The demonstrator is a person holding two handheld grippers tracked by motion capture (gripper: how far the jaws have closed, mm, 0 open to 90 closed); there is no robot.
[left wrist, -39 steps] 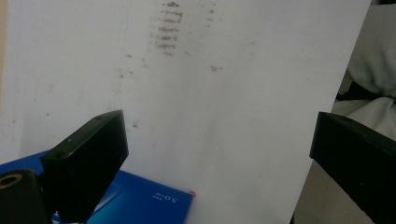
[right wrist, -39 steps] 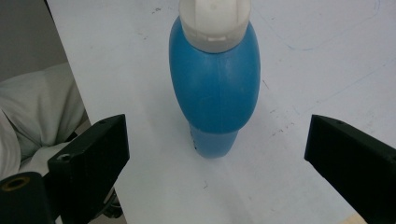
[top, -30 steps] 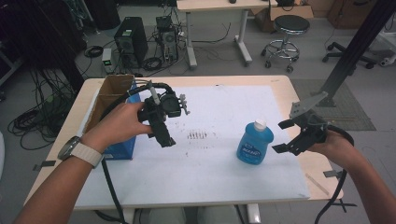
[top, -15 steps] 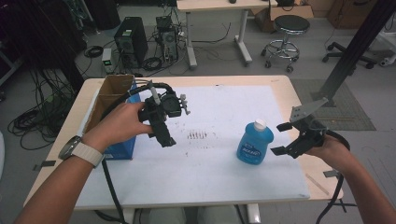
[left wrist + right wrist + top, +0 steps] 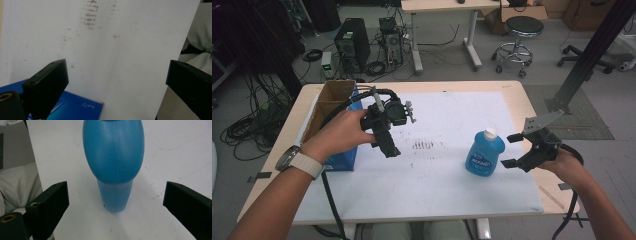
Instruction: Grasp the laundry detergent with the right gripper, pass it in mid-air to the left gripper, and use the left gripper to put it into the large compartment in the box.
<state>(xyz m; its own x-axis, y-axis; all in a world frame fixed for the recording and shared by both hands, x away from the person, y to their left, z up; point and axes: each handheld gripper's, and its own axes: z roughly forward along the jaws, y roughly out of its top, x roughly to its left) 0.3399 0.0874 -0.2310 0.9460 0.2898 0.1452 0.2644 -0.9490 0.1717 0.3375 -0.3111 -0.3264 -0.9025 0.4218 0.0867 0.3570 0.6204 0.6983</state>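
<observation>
A blue plastic bottle point(image 5: 484, 154) with a white cap stands upright on the white mat point(image 5: 442, 115), right of centre. My right gripper point(image 5: 511, 150) is just to its right, open, with one jaw on each side of the gap and facing the bottle. In the right gripper view the bottle point(image 5: 113, 157) stands close ahead between the wide-apart jaws of the right gripper point(image 5: 115, 192), untouched. My left gripper point(image 5: 388, 145) hovers over the mat's left part, pointing down. In its own view the left gripper point(image 5: 116, 70) is open with nothing between the jaws.
A blue box point(image 5: 343, 159) lies at the mat's left edge under the left hand, also seen as the blue box point(image 5: 75, 107). An open cardboard box point(image 5: 329, 100) stands behind it. Dark smudges point(image 5: 423, 145) mark the mat's middle. The table edge point(image 5: 557, 200) is near the right hand.
The right gripper has slid a little left, closer to the bottle. The left gripper and the bottle have stayed where they were.
</observation>
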